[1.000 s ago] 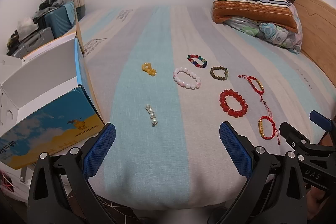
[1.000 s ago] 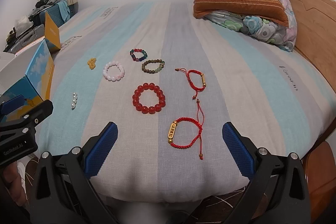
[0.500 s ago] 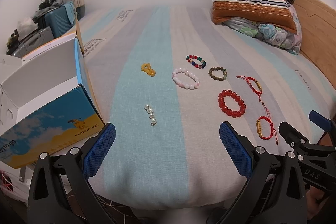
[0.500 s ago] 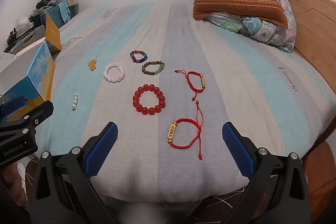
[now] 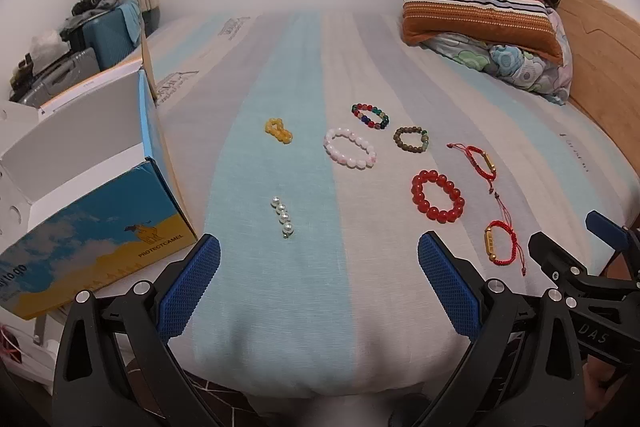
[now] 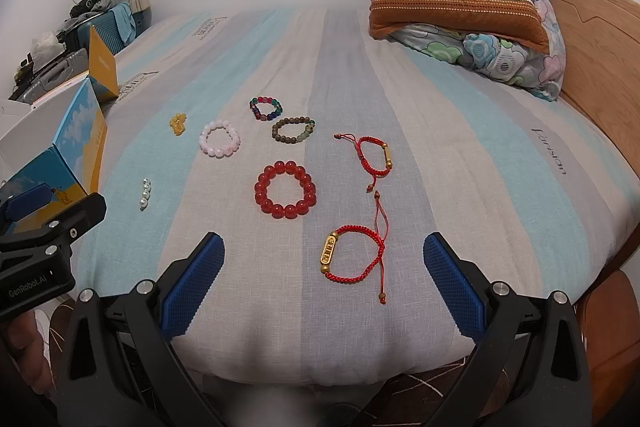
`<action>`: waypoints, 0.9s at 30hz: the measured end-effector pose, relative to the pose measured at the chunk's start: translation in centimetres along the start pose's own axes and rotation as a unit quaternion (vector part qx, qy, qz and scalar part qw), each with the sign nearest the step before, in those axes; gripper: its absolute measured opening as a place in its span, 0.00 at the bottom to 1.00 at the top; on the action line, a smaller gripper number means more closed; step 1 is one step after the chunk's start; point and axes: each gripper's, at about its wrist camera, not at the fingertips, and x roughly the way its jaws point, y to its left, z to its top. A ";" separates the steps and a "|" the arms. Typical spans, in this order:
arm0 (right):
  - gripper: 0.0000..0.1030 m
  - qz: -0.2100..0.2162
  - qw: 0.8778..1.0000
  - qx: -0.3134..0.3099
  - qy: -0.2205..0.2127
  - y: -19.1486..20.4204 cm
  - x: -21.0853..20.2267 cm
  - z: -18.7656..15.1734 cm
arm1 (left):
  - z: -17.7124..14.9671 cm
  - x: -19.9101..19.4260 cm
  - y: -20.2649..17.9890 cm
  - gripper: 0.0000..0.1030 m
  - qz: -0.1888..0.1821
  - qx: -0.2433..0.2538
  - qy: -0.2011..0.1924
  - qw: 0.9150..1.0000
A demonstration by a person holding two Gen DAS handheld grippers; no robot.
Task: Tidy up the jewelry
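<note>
Both my grippers, left gripper (image 5: 318, 277) and right gripper (image 6: 324, 275), have fingers spread wide, holding nothing. Bracelets lie apart on the bed (image 5: 280, 299); red cord bracelet (image 6: 352, 255) nearest right gripper, pearl string (image 5: 283, 217) near the box (image 5: 92, 239).

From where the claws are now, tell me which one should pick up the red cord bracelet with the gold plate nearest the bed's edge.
Probably the right claw: open and empty, with that bracelet lying between its fingers. The left claw, also open, has it off to its right.
</note>
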 end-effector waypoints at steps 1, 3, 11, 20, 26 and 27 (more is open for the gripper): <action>0.93 0.001 1.000 0.001 0.001 0.0 0.0 0.0 | 0.0 0.1 -0.1 0.95 0.000 0.001 0.001 1.000; 0.93 0.001 1.000 0.001 0.001 -0.1 0.0 0.0 | 0.0 0.3 -0.2 0.95 0.000 0.001 0.002 1.000; 0.93 0.000 1.000 0.004 0.010 -0.6 1.5 0.4 | 0.5 2.3 -0.6 0.95 -0.003 0.003 0.013 1.000; 0.93 -0.019 0.998 0.021 0.055 -3.3 6.7 -0.5 | 0.7 7.7 -0.3 0.95 -0.010 -0.004 0.043 0.999; 0.92 -0.022 0.996 0.025 0.089 -4.2 10.5 -1.3 | 0.3 11.9 0.4 0.95 -0.001 -0.008 0.071 0.997; 0.92 -0.021 0.995 0.025 0.093 -4.2 11.0 -1.5 | 0.2 12.2 0.6 0.95 -0.001 -0.008 0.074 0.997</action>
